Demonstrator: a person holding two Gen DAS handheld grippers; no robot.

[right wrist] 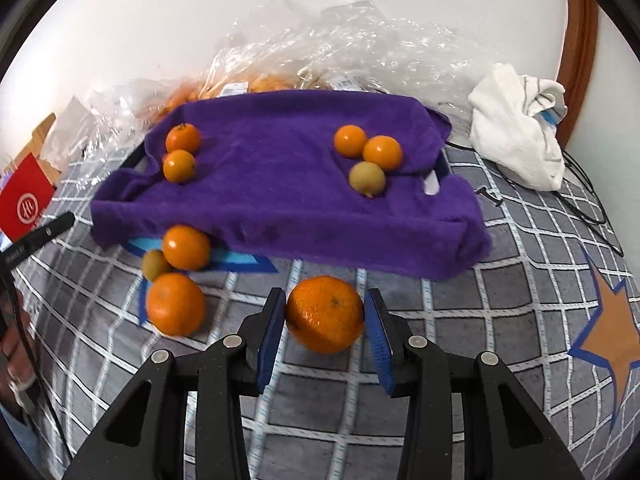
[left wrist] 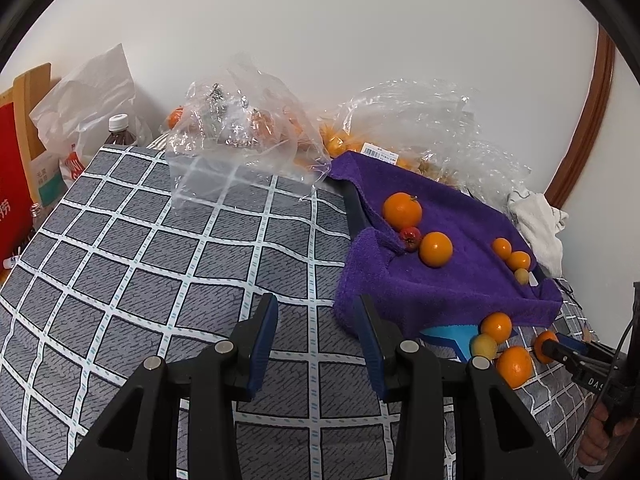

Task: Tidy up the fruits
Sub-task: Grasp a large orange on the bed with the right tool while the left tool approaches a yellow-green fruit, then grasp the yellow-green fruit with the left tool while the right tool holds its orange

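Note:
My right gripper (right wrist: pixel 325 300) is shut on a large orange (right wrist: pixel 325 314), its blue pads pressing both sides just above the checked cloth. From the left wrist it shows at the right edge as the right gripper (left wrist: pixel 548 346). Behind lies a purple towel (right wrist: pixel 280 200) draped over a tray. On it are two oranges (right wrist: pixel 180 152) at the left, a small red fruit (left wrist: pixel 411 237), and two oranges (right wrist: pixel 366 147) with a yellowish fruit (right wrist: pixel 367 178) at the right. Two oranges (right wrist: pixel 175 304) and a yellowish fruit (right wrist: pixel 156 265) sit loose by the towel's front-left edge. My left gripper (left wrist: pixel 316 304) is open and holds nothing.
Clear plastic bags (left wrist: pixel 240 128) with more orange fruit stand along the wall behind the towel. A crumpled white cloth (right wrist: pixel 520 136) and black cables (right wrist: pixel 588 200) lie at the right. A bottle (left wrist: pixel 119 130), a white bag and a red box (left wrist: pixel 12 184) crowd the far left.

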